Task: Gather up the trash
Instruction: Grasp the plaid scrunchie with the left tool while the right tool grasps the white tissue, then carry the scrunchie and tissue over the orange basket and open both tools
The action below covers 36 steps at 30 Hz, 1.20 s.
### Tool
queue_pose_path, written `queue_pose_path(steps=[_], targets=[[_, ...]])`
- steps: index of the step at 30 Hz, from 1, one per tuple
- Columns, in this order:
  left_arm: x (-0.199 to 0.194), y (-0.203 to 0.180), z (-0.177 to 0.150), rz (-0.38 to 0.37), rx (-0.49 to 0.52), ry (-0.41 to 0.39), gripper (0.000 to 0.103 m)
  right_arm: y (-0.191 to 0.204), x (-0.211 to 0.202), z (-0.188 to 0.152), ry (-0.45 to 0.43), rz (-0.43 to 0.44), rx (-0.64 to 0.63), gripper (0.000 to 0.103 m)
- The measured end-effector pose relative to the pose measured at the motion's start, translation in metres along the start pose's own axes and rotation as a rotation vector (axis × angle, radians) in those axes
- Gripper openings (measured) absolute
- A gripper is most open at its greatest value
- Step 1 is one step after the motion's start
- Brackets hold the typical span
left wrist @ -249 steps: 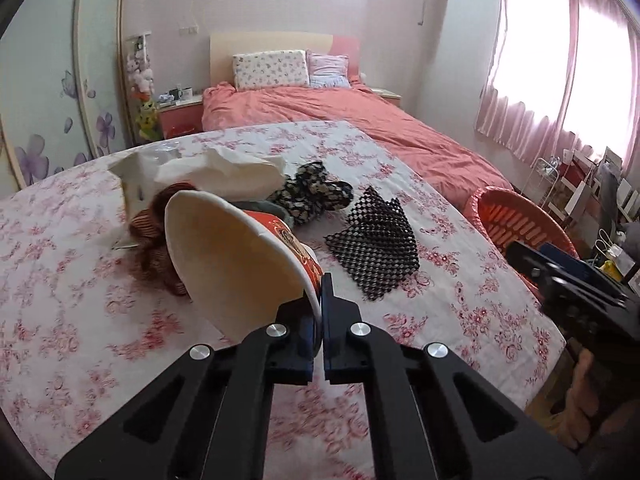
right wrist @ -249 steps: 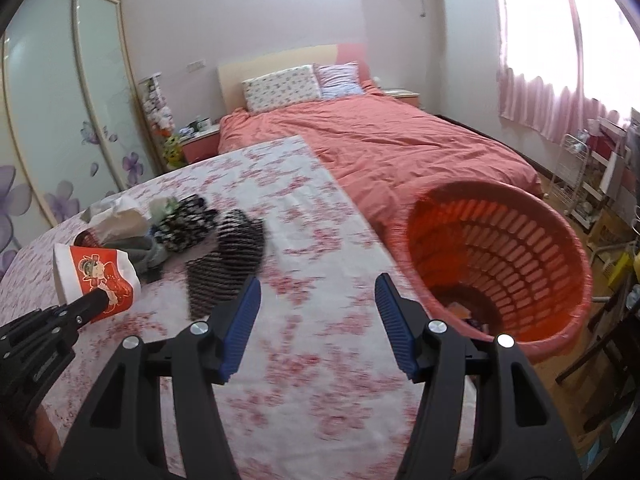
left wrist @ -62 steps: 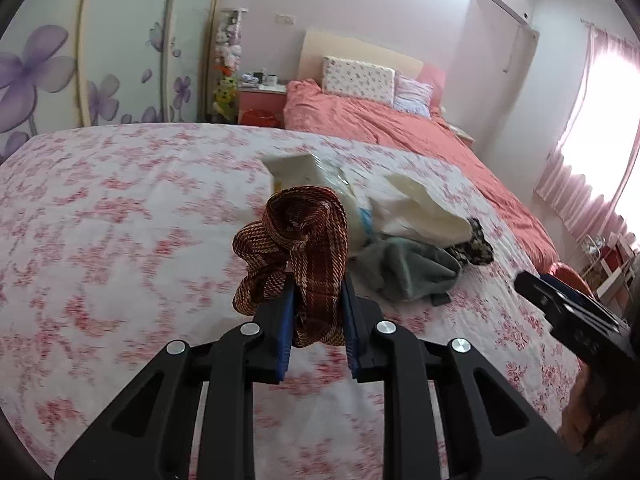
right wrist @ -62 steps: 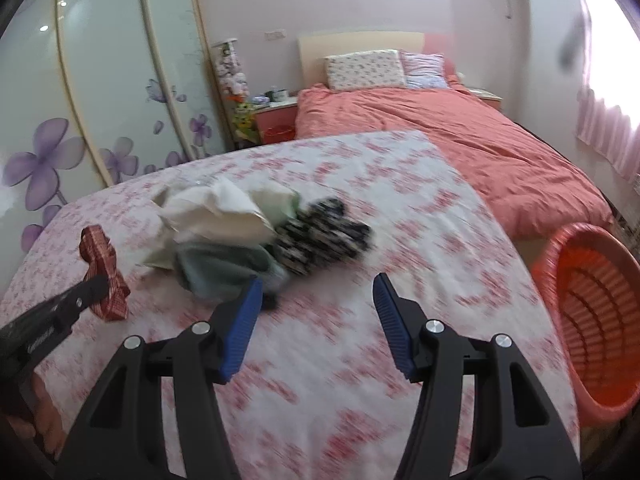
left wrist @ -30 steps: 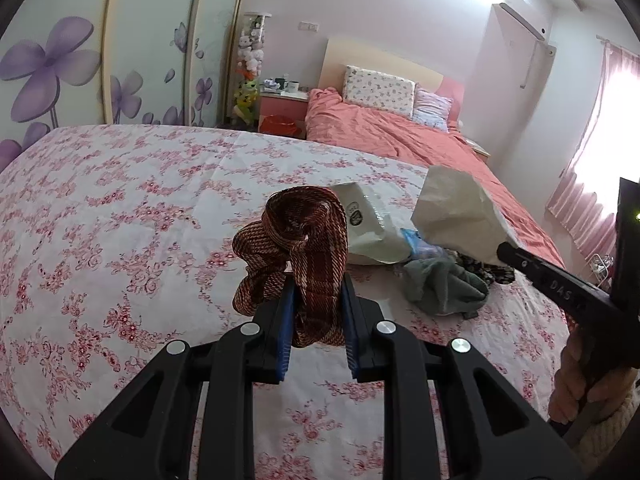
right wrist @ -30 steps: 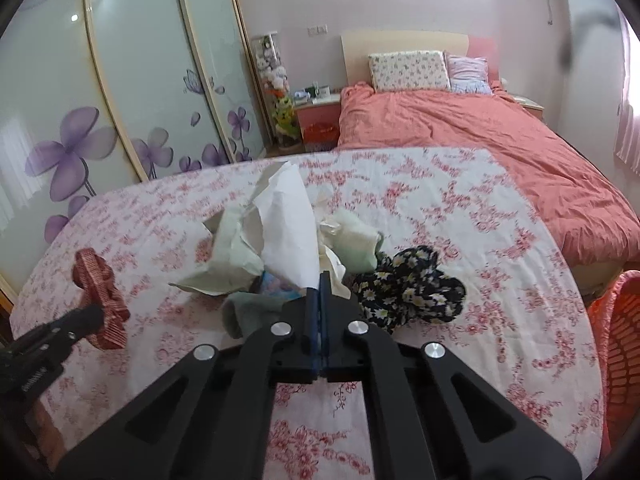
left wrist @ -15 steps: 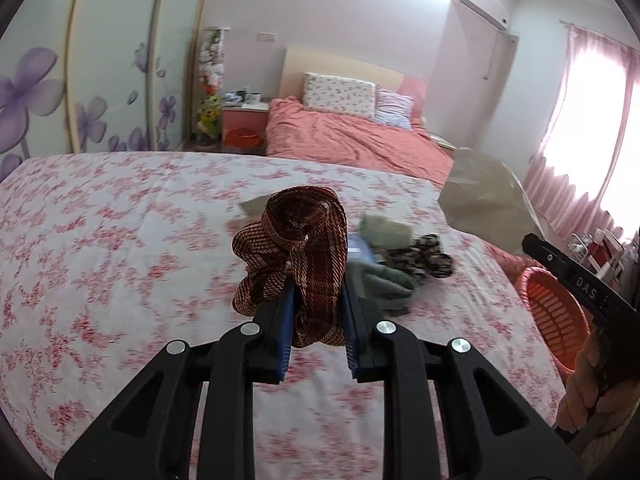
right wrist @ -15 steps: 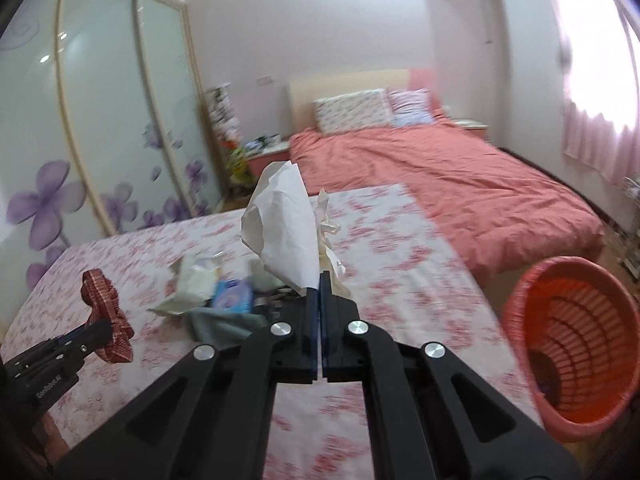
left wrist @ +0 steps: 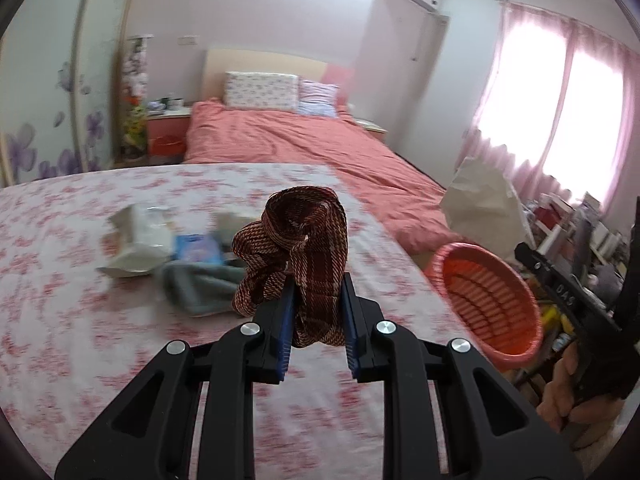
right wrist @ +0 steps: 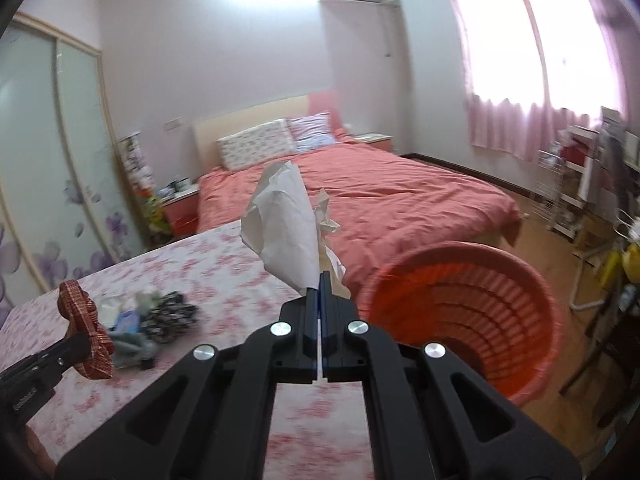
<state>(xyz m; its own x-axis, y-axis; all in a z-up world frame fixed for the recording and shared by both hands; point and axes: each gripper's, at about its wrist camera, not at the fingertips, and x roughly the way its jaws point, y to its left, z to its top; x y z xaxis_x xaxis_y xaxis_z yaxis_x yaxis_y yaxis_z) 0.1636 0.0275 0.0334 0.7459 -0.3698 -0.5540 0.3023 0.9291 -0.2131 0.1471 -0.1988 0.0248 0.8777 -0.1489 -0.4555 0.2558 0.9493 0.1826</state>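
Note:
My left gripper (left wrist: 316, 296) is shut on a red-brown plaid fabric piece (left wrist: 294, 252) and holds it above the floral table. My right gripper (right wrist: 320, 284) is shut on a crumpled white paper (right wrist: 284, 220), lifted near the table's right edge. The paper also shows in the left wrist view (left wrist: 480, 208), above the orange basket (left wrist: 492, 304). In the right wrist view the basket (right wrist: 472, 312) stands on the floor right of the table, just right of the paper. The plaid piece and the left gripper (right wrist: 86, 340) show at far left there.
A pile remains on the table (left wrist: 60, 320): a white packet (left wrist: 136, 240), a blue wrapper (left wrist: 196, 248), a grey cloth (left wrist: 196, 284) and a dark floral cloth (right wrist: 170, 316). A pink bed (right wrist: 380, 196) lies behind. Shelves and clutter (right wrist: 580, 184) stand at the right.
Both grippers have swung right toward the basket with their loads. The basket is now larger and closer in both views. The pile has slid left.

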Motion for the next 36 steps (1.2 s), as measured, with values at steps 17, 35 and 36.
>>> queue_pose_path(steps=[17,35,36], targets=[[0.031,-0.093,0.0,-0.188,0.107,0.027,0.021,-0.084,-0.016,-0.014,-0.025,-0.152,0.098,0.002],[0.079,-0.176,-0.009,-0.319,0.192,0.095,0.021,-0.148,-0.002,-0.012,-0.005,-0.177,0.193,0.002],[0.083,-0.181,-0.009,-0.324,0.197,0.101,0.021,-0.152,0.0,-0.012,-0.002,-0.177,0.2,0.002]])
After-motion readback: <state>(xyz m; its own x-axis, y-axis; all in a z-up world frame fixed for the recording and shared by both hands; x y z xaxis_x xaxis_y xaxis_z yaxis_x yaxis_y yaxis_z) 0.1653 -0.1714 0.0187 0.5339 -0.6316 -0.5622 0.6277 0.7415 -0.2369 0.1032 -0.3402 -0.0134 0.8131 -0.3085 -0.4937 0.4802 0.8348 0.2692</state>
